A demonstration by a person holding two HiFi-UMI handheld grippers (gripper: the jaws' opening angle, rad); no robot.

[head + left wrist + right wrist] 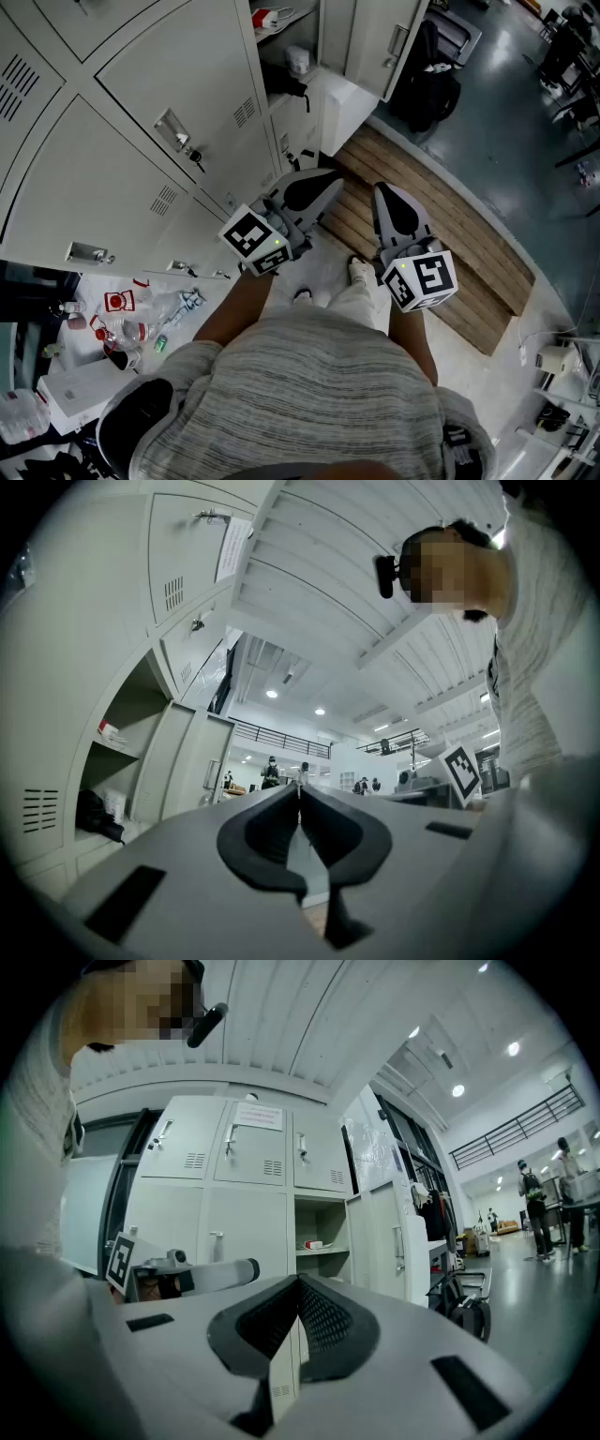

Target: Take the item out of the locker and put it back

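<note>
The open locker [292, 66] stands at the top of the head view with its door [386, 39] swung out. On its upper shelf lies a small red and white box [268, 17]; a white container [298, 60] and a black item [281, 82] sit on the level below. My left gripper [335, 177] and right gripper [382, 190] are held side by side at waist height, apart from the locker, both shut and empty. The left gripper view shows the shelf box [110, 731] far left of my shut left gripper [298, 791]. In the right gripper view my right gripper [300, 1284] is shut below the locker [320, 1260].
Closed locker doors [159, 112] fill the left. A wooden slatted platform [459, 239] lies on the floor ahead. A black bag [433, 94] rests by the open door. Bottles and packets [127, 319] clutter the lower left. People stand far off in the hall [530, 1190].
</note>
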